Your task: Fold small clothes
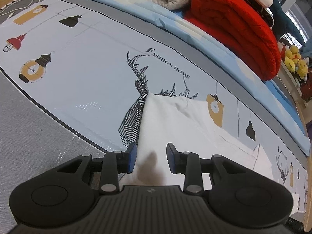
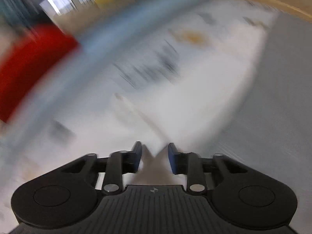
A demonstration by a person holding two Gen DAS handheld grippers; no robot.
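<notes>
Nearest the left wrist camera, we held the left gripper (image 1: 150,159) with its jaws parted over the near end of the white garment (image 1: 175,120), blue pads (image 1: 132,157) clear of the cloth. That garment lay flat on the printed deer-and-lamp mat (image 1: 87,81), below a rolled red blanket (image 1: 234,29). Our right gripper (image 2: 155,157) was likewise released, a white cloth corner between its jaws; blur obscured contact.

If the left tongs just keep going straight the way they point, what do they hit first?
Most likely the white garment lying on the printed sheet: the left tongs stand open right over its near end. How far above it is unclear.
</notes>
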